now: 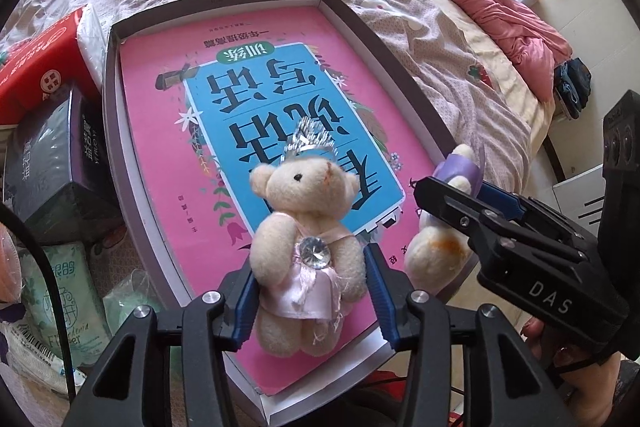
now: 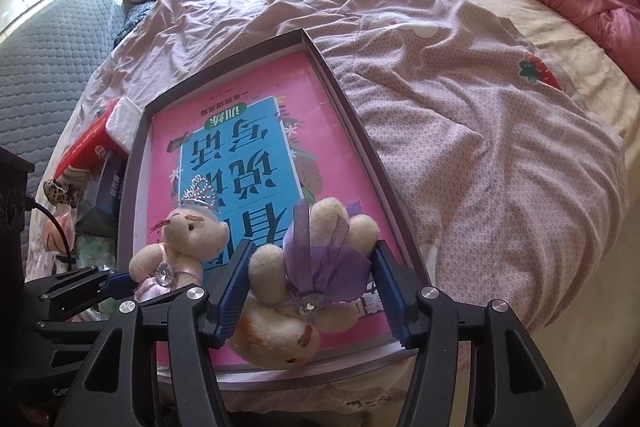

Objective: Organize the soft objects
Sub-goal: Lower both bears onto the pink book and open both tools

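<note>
Pink-dress bear (image 1: 306, 259) is being released by left gripper (image 1: 308, 301), pads clear of it; purple-dress bear (image 2: 304, 279), at its 3 o'clock, is lying unclamped inside right gripper (image 2: 310, 293), on pink book (image 1: 160, 147) in grey box (image 1: 110, 99).

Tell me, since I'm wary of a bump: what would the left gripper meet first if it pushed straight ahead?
Likely the pink-dressed teddy bear between the left gripper's jaws, then the pink book it lies on; depth is uncertain.

Pink-dressed crowned bear (image 1: 306, 251) and purple-dressed bear (image 2: 304, 279) lie side by side.
</note>
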The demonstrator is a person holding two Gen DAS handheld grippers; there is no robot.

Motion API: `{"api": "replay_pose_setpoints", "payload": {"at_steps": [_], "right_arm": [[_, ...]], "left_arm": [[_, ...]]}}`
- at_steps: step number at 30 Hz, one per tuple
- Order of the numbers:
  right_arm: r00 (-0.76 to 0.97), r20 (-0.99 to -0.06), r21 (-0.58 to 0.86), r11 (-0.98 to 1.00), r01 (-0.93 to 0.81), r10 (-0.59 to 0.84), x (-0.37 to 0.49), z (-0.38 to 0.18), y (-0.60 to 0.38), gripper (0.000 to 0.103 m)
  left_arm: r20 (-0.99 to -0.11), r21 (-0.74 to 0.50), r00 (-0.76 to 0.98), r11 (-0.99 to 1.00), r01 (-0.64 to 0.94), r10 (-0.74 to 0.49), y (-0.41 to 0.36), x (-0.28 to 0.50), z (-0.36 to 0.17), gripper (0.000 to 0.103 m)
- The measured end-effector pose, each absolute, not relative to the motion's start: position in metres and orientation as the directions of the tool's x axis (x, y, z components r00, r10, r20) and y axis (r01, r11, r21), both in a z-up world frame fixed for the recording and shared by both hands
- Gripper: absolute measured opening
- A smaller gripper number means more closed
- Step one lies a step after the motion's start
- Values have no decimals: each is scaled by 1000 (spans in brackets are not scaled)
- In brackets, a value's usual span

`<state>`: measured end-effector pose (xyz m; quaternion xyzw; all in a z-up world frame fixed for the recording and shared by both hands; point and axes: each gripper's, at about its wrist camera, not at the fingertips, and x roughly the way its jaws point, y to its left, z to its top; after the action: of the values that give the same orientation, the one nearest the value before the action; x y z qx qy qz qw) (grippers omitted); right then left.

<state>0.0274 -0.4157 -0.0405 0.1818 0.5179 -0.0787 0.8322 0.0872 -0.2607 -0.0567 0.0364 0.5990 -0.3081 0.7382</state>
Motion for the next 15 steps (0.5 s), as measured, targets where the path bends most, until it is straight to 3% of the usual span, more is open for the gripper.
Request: {"api": "replay_pose_setpoints", "payload": {"at_steps": [9, 15], "right_arm": [[463, -886, 198, 924, 327, 26, 22, -30, -418, 73], [488, -873, 204, 920, 335, 16, 18, -18, -418, 74]], "left_arm": [[-919, -279, 111, 821, 498, -379, -260, 87, -54, 61], [-915, -257, 148, 826, 502, -375, -253, 81, -41, 68]]}}
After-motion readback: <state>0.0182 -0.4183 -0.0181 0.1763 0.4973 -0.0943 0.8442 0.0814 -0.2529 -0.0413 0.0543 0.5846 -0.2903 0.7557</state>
